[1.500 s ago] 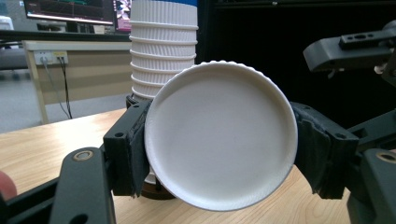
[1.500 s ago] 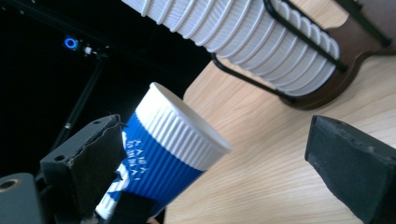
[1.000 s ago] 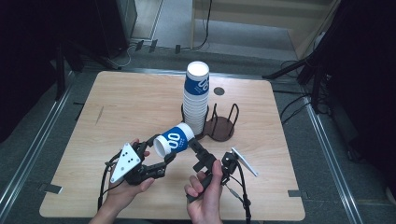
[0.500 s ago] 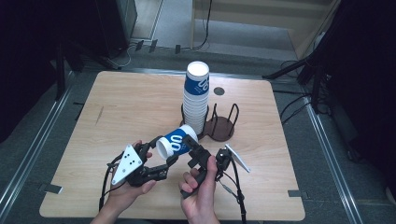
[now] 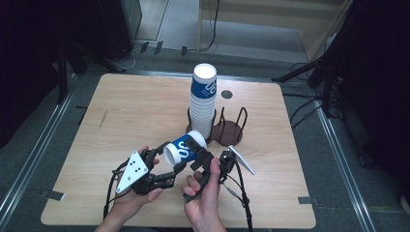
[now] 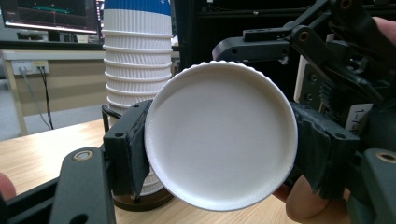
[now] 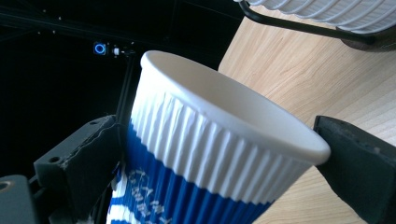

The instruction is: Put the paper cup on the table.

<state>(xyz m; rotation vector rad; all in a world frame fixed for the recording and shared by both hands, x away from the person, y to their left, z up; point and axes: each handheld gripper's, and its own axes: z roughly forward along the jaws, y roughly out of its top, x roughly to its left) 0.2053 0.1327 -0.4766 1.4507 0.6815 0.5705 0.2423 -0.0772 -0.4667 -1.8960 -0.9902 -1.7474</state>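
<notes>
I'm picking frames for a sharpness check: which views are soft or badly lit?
High view: the table is evenly lit, surroundings nearly black. Left gripper view: the cup base is sharp, its white near washed out. Right gripper view: the cup is crisp, background dark.

Even overhead light on the wooden table (image 5: 145, 111), surroundings falling to near black, soft short shadows under the cup stack (image 5: 203, 99); high view slightly soft, both gripper views sharp up close on the white cup (image 6: 219, 135), backgrounds blurred, mild glare on its rim (image 7: 243, 107).
</notes>
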